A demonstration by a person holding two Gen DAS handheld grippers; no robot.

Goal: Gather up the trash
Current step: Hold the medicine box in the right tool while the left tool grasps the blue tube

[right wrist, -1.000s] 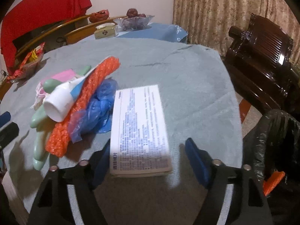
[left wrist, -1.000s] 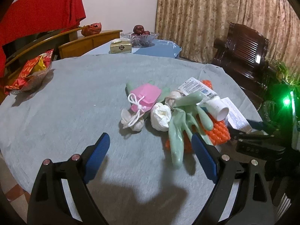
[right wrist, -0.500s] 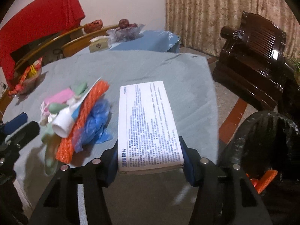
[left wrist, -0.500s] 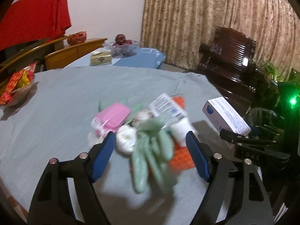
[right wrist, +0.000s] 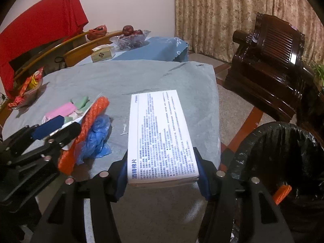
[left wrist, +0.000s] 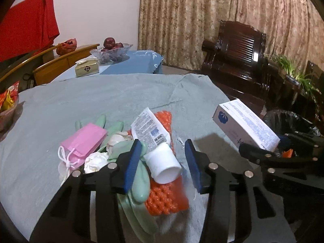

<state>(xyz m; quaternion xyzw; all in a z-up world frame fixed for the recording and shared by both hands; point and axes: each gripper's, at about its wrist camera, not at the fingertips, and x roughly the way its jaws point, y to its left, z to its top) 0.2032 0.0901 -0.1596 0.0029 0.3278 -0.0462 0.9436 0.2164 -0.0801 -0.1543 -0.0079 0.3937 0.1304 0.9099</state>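
My left gripper (left wrist: pixel 162 143) hangs low over the trash pile on the grey tablecloth (left wrist: pixel 101 101). Its jaws are closing around a white tube (left wrist: pixel 160 151) with a big cap; the right pad stands clear of it. Under the tube lie orange mesh (left wrist: pixel 166 200), a green glove (left wrist: pixel 139 184), a pink pouch (left wrist: pixel 85 141) and crumpled tissue (left wrist: pixel 95 161). A blue plastic glove (right wrist: pixel 99 137) lies beside the mesh. My right gripper (right wrist: pixel 161 154) is shut on a white printed box (right wrist: pixel 160 137), held off the table beside the black-lined bin (right wrist: pixel 283 151).
A snack bowl (left wrist: pixel 8 105) sits at the table's left edge. Behind the table are a tissue box (left wrist: pixel 87 68) and a fruit bowl (left wrist: pixel 111 50). A dark wooden armchair (left wrist: pixel 239 60) stands at the right. An orange scrap (right wrist: pixel 281 194) lies in the bin.
My left gripper moved forward over the pile and its jaws narrowed around the white tube. My right gripper closed on the box and lifted it off the cloth, nearer the bin.
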